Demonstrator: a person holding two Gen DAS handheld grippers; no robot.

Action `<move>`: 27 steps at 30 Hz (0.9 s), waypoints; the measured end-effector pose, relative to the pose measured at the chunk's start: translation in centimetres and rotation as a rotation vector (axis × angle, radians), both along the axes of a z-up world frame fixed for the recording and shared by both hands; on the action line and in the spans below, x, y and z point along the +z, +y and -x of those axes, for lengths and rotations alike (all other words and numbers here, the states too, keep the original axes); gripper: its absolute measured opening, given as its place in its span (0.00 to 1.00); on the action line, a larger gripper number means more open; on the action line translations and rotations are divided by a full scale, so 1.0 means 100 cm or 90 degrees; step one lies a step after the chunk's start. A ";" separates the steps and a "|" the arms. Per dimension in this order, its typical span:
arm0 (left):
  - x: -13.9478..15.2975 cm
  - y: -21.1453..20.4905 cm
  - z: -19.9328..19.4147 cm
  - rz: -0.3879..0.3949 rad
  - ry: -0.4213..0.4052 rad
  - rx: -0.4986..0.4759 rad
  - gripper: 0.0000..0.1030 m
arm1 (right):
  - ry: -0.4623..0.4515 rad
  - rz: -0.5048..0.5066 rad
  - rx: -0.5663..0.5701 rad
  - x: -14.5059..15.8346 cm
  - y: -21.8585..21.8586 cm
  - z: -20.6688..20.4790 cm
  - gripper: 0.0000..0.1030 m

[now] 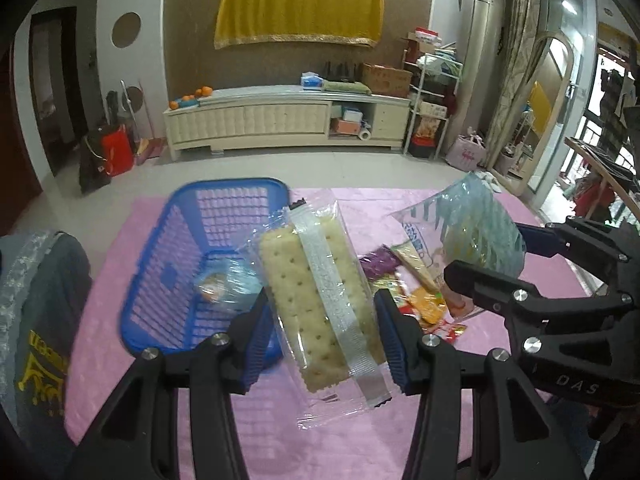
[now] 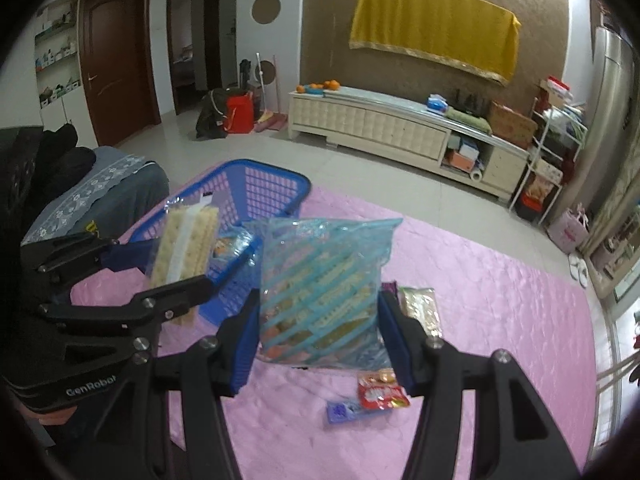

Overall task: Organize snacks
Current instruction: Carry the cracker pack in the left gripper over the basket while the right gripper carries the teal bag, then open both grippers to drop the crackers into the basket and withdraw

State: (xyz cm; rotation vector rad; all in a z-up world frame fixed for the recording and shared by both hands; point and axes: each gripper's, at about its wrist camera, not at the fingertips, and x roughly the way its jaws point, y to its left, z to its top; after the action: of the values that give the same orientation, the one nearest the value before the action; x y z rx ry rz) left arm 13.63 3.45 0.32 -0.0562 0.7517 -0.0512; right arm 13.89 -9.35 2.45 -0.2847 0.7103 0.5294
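My left gripper (image 1: pixel 322 328) is shut on a clear-wrapped cracker pack (image 1: pixel 316 304), held above the pink cloth beside the blue basket (image 1: pixel 208 216). One small clear-wrapped snack (image 1: pixel 218 286) lies inside the basket. My right gripper (image 2: pixel 318 332) is shut on a blue-striped snack bag (image 2: pixel 320 284), lifted above the table. The right wrist view shows the left gripper (image 2: pixel 160 268) with the cracker pack (image 2: pixel 186 240) in front of the basket (image 2: pixel 276 184). Seen from the left wrist, the right gripper (image 1: pixel 496 256) holds the striped bag (image 1: pixel 472 224) at the right.
Loose snacks lie on the pink cloth (image 2: pixel 500 280): a red packet (image 2: pixel 380 394), a blue-purple packet (image 2: pixel 344 410), a pale packet (image 2: pixel 422 304). In the left wrist view a heap of packets (image 1: pixel 416 292) sits between the grippers. A grey lace-covered seat (image 2: pixel 100 196) stands left of the table.
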 end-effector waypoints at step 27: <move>-0.034 0.135 -0.021 0.066 0.050 0.086 0.46 | 0.100 0.055 0.089 -0.050 0.146 -0.032 0.59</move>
State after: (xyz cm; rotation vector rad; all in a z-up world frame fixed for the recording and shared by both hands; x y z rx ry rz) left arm 15.69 16.96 -3.09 -0.2093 0.8224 0.0409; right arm 17.13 5.29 -2.58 -0.3781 0.8716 0.6599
